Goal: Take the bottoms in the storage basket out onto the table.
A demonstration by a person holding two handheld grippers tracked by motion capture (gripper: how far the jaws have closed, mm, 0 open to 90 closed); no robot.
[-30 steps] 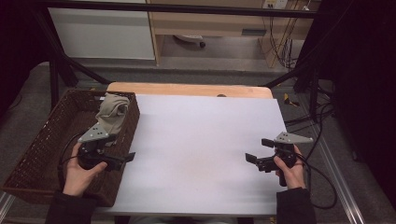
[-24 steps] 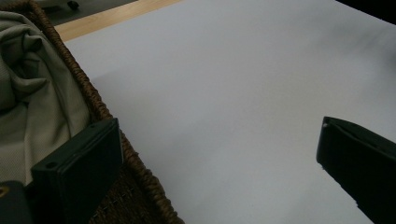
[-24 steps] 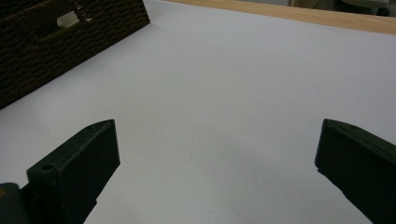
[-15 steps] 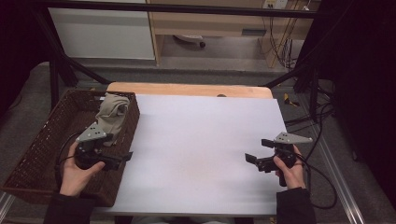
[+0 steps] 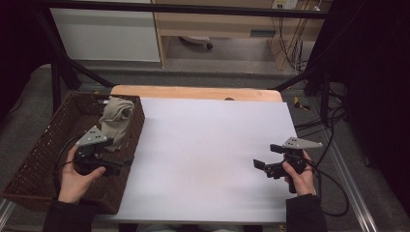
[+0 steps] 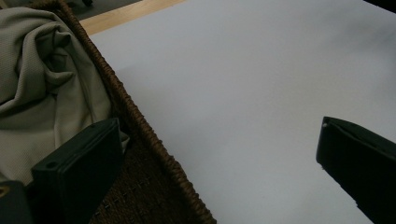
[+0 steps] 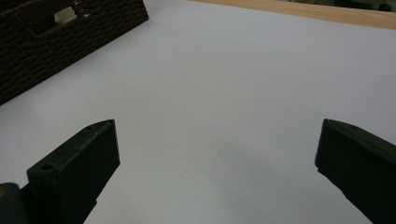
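Observation:
A crumpled beige cloth (image 5: 116, 121) lies in the far right corner of a dark wicker basket (image 5: 43, 145) at the table's left. My left gripper (image 5: 122, 164) hovers over the basket's right rim, just in front of the cloth, open and holding nothing. In the left gripper view the cloth (image 6: 42, 79) is behind the left jaw, the basket rim (image 6: 140, 130) runs between the jaws, and the gripper (image 6: 215, 154) is wide open. My right gripper (image 5: 260, 166) is over the table's right side, pointing left. It is open (image 7: 215, 158) above bare white surface.
A white sheet (image 5: 208, 145) covers the table, with a wooden strip (image 5: 193, 92) along the far edge. The basket's side (image 7: 56, 51) appears far off in the right gripper view. Cables (image 5: 333, 121) hang off the table's right side. Dark frame bars stand at the back.
My left gripper has drifted slightly left, further over the basket. The right gripper has stayed where it was.

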